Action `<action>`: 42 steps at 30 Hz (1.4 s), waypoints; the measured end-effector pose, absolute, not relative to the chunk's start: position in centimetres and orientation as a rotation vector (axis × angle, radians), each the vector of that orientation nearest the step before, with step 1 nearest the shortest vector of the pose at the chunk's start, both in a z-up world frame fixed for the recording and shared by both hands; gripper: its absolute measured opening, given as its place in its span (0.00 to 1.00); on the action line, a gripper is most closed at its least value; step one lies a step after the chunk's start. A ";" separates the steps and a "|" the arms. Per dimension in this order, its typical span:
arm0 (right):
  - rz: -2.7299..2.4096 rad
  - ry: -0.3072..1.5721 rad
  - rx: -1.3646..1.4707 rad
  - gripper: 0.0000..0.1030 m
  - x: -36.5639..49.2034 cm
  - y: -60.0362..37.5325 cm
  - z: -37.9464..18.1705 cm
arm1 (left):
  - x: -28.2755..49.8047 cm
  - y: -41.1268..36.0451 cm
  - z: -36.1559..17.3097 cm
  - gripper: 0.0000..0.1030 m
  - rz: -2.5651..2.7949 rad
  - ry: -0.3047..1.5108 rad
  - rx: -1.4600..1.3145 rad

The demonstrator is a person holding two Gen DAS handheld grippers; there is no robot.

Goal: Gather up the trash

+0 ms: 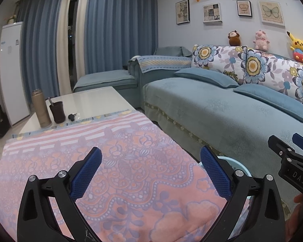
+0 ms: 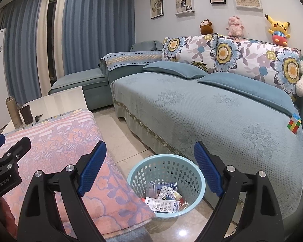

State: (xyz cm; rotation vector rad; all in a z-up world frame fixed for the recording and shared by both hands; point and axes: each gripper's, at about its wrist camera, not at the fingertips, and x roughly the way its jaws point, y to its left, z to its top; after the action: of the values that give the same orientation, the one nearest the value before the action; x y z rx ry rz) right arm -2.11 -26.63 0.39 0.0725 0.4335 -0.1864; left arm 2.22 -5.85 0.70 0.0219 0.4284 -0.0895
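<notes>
So the basket point(image 2: 166, 183) is sitting on the floor between the surface point(image 2: 56, 141) at 9 o'clock and the sofa point(image 2: 212, 117) at 3, with trash point(image 2: 163, 198) lying in it. The flask point(image 1: 41, 109) and cup point(image 1: 57, 112) are standing at the surface's far left edge.

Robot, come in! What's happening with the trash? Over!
Left gripper open, empty. Right gripper open, empty. Trash in basket on floor. Nothing in the way.

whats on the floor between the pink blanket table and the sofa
A light blue perforated plastic basket holding paper and wrapper trash stands on the beige tiled floor there, shown best in the right wrist view.
</notes>
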 end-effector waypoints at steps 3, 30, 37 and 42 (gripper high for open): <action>-0.187 0.434 0.073 0.81 -2.1 -26.6 0.4 | 2.1 -5.8 0.6 0.92 -0.090 0.430 0.022; -0.182 0.449 0.089 0.81 -2.0 -26.9 0.1 | 2.1 -5.6 0.6 0.92 -0.102 0.427 0.021; -0.181 0.452 0.094 0.81 -1.9 -26.8 0.0 | 2.1 -5.6 0.6 0.92 -0.101 0.429 0.019; -0.181 0.453 0.093 0.81 -1.9 -26.8 0.0 | 2.1 -5.6 0.5 0.92 -0.102 0.428 0.022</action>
State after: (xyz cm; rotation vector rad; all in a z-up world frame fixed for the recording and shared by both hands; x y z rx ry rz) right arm -1.89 -26.77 -0.04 0.0931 0.4528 -0.1810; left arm 2.11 -5.63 0.51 0.0219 0.4280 -0.1017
